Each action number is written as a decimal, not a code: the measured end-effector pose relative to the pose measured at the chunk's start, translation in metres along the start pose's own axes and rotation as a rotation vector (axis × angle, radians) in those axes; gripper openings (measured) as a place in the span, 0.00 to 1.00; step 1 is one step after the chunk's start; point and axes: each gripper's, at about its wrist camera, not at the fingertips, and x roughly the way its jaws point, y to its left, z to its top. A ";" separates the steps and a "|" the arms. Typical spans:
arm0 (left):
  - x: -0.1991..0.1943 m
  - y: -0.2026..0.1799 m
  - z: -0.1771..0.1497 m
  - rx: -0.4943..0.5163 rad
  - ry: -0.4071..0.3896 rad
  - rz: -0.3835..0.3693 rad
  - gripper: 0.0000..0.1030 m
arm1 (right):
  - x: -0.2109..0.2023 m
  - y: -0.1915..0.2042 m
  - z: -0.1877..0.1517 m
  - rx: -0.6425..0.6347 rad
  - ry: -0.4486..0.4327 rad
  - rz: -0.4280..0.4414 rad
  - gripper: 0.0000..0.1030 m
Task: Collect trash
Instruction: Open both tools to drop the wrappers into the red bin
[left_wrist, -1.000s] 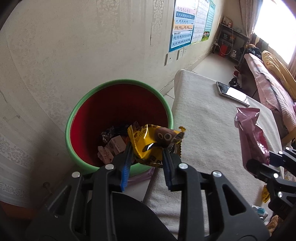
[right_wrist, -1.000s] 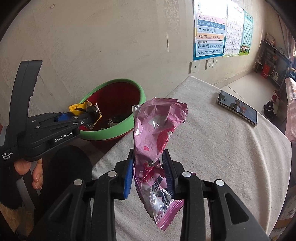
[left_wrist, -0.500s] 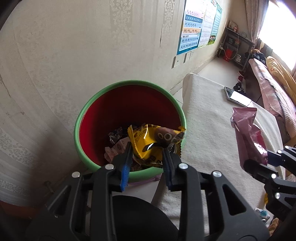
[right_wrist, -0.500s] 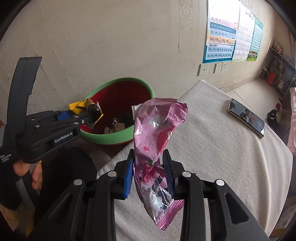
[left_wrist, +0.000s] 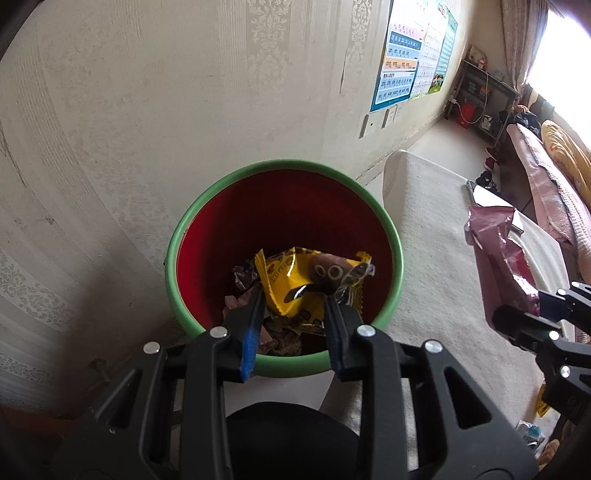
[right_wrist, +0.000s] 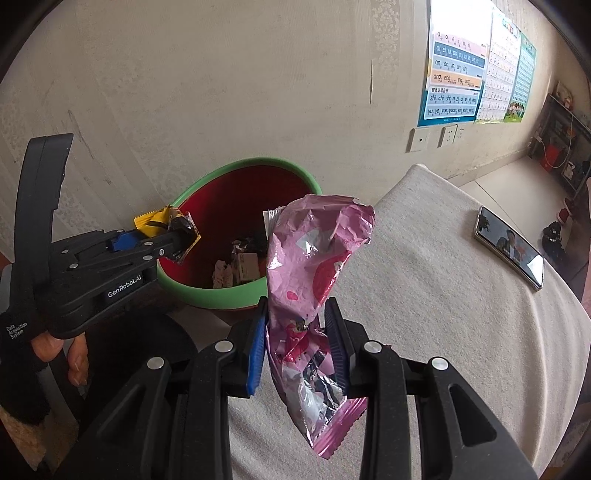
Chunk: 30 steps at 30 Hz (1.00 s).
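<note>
My left gripper (left_wrist: 293, 299) is shut on a yellow snack wrapper (left_wrist: 295, 284) and holds it over the mouth of a red bin with a green rim (left_wrist: 207, 218). Several crumpled wrappers (right_wrist: 236, 267) lie at the bin's bottom. From the right wrist view the left gripper (right_wrist: 181, 236) and its yellow wrapper (right_wrist: 155, 223) hang above the bin's (right_wrist: 221, 299) near-left rim. My right gripper (right_wrist: 297, 321) is shut on a crumpled pink foil bag (right_wrist: 310, 266), held over the cloth-covered table beside the bin. That pink bag (left_wrist: 498, 254) shows at the left view's right edge.
The bin stands on the floor against a pale wall, at the end of a table under a beige cloth (right_wrist: 443, 295). A phone (right_wrist: 511, 245) lies on the cloth further back. Posters (right_wrist: 458, 81) hang on the wall. A person's fingers (right_wrist: 55, 347) grip the left handle.
Both grippers have moved toward the bin with their wrappers. The yellow wrapper now hangs over the bin's opening rather than its near rim, and the bin looks larger in both views.
</note>
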 end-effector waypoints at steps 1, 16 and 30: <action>0.000 0.001 0.000 0.000 -0.001 0.001 0.28 | 0.001 0.001 0.002 -0.001 0.000 0.004 0.30; 0.003 0.018 -0.001 -0.027 0.007 0.018 0.28 | 0.009 0.018 0.017 -0.052 0.001 0.012 0.30; 0.011 0.025 0.007 -0.038 0.006 0.026 0.28 | 0.019 0.019 0.027 -0.059 0.016 0.022 0.30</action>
